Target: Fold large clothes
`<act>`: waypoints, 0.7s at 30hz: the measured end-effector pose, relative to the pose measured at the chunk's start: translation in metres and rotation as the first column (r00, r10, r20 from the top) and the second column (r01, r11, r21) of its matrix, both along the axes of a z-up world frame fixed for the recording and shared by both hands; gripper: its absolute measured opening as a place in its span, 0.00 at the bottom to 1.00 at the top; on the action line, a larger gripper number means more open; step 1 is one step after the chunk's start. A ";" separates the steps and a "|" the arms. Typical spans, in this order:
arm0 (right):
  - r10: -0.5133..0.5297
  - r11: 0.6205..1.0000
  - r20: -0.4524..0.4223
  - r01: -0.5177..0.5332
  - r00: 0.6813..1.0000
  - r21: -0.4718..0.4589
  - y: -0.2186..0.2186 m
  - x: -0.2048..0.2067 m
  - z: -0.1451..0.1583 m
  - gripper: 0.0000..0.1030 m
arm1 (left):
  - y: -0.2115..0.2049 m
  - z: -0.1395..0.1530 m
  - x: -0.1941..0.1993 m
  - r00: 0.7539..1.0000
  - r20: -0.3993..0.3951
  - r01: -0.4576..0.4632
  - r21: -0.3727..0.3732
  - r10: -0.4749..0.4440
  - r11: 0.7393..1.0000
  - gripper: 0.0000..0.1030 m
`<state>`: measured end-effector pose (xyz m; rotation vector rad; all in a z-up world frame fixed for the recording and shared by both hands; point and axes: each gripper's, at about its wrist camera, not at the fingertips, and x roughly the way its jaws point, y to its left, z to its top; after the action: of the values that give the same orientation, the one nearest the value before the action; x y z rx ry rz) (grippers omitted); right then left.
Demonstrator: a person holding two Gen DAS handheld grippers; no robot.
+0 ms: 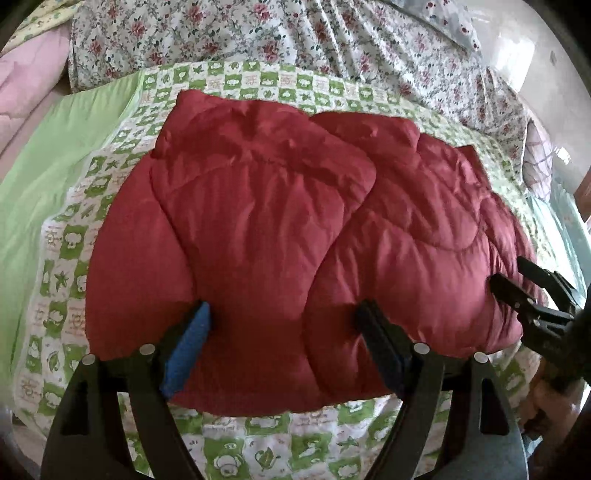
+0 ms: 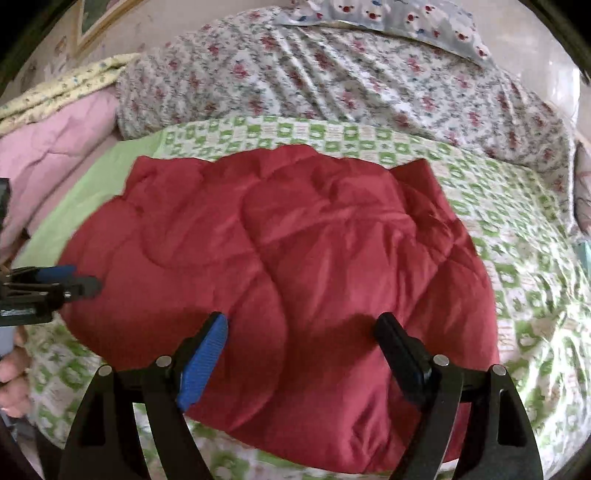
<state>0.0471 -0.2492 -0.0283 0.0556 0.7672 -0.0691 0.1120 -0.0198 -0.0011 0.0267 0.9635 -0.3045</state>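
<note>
- Black fingers of the left gripper (image 1: 284,314), one with a blue ribbed pad (image 1: 186,354), stood spread wide over the near edge of the puffy red quilted jacket (image 1: 295,221), gripping nothing.
- Fingers of the right gripper (image 2: 301,330) were likewise parted, poised over the jacket's near edge and holding nothing.
- In the left wrist view the right gripper (image 1: 513,280) appeared at the jacket's right edge; whether it touched the fabric could not be told.
- That jacket lay folded in on itself, flat on a green-and-white checked sheet (image 1: 240,81) on the bed.
- Beyond it lay a white quilt with red flowers (image 1: 295,33), and to the left a pink padded blanket (image 2: 55,147).
</note>
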 end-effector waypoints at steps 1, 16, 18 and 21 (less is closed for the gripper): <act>-0.009 1.000 -0.017 0.009 1.000 0.030 -0.005 0.003 -0.006 0.90 | -0.002 -0.004 0.002 1.000 -0.002 -0.001 0.006 0.001 1.000 0.80; -0.024 0.999 -0.078 0.026 0.997 0.021 -0.009 0.017 -0.025 0.95 | -0.019 -0.026 0.015 1.000 0.029 -0.006 0.110 0.003 0.994 0.95; -0.023 0.999 -0.079 0.025 0.997 0.023 -0.009 0.017 -0.025 0.95 | -0.019 -0.026 0.014 1.000 0.030 -0.007 0.111 0.004 0.994 0.95; -0.025 0.999 -0.077 0.027 0.997 0.027 -0.008 0.016 -0.025 0.95 | -0.019 -0.025 0.015 1.000 0.029 -0.010 0.111 0.007 0.994 0.95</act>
<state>0.0626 -0.2573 -0.0533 0.0899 0.8444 -0.0855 0.1265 -0.0387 -0.0265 0.1288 0.9508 -0.2417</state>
